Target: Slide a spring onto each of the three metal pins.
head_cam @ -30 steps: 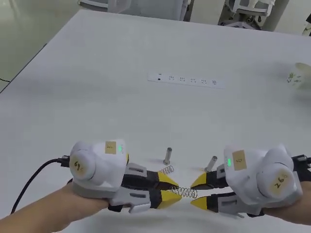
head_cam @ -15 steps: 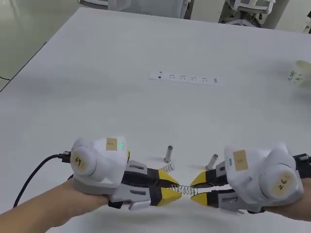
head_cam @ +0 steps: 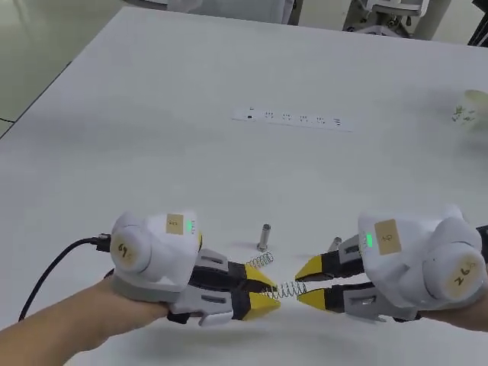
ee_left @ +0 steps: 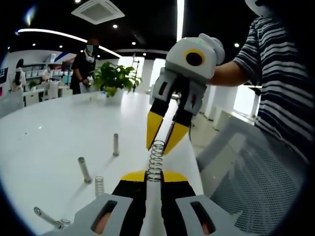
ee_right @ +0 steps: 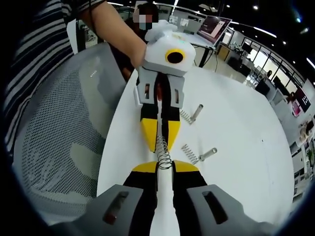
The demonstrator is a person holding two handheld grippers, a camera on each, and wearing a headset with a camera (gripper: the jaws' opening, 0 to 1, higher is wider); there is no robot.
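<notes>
1. Currently the left gripper pinches 1 end of a spring, which runs straight ahead from its tips.
2. The right gripper faces it tip to tip, jaws slightly spread around the spring's far end.
3. 1 upright metal pin stands just beyond both grippers' tips.
</notes>
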